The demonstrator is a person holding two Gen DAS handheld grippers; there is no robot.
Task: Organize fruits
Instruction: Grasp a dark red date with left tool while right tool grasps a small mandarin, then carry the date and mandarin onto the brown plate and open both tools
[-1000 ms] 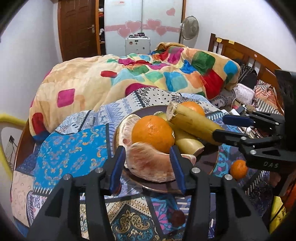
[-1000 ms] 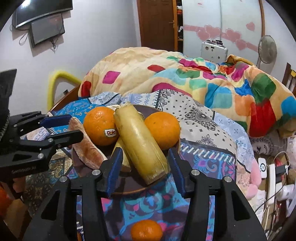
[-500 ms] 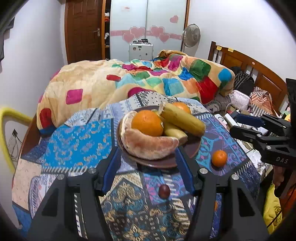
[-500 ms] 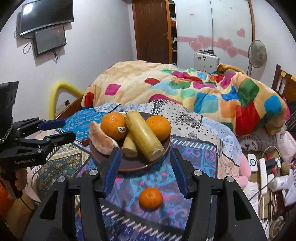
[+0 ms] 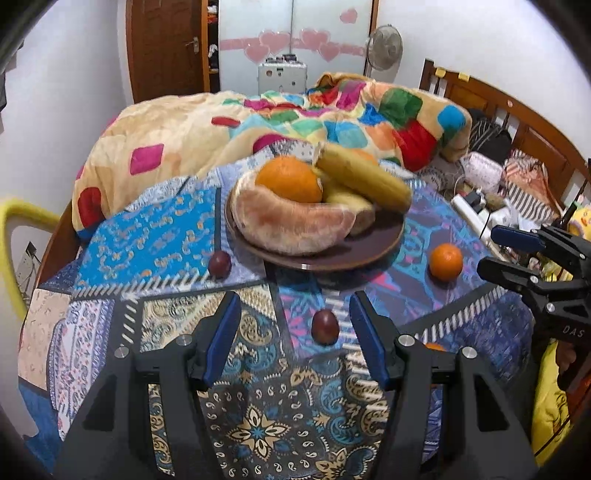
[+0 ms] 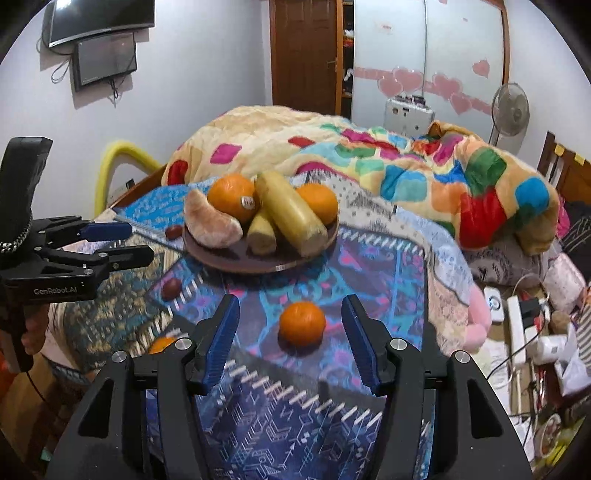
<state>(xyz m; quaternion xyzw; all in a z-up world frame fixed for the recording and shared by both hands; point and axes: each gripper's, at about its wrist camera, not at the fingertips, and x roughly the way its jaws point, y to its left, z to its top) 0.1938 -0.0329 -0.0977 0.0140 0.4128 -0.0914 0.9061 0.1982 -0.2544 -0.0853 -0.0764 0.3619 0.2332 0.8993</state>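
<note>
Brown round plate [image 5: 369,254] on the patterned cloth-covered counter [image 5: 155,240] holds two large oranges, two bananas and one peeled pomelo wedge; loose on the cloth are a small orange mandarin [image 6: 302,324], a second mandarin peeking near the edge [image 6: 162,344], and two dark red plums [image 5: 325,326] [image 5: 220,264]. Both tongs gape empty: left tongs [image 5: 295,341] frame the near plum, right tongs [image 6: 290,334] frame the mandarin. Risk, I judge: round fruit rolls off soft cloth if nudged; piled plate may shed a banana.

Home bedroom: bed [image 5: 517,122] with patchwork quilt [image 6: 369,158], wardrobe [image 6: 424,55] with heart decals, wall TV [image 6: 99,14], pedestal fan [image 6: 509,107].
</note>
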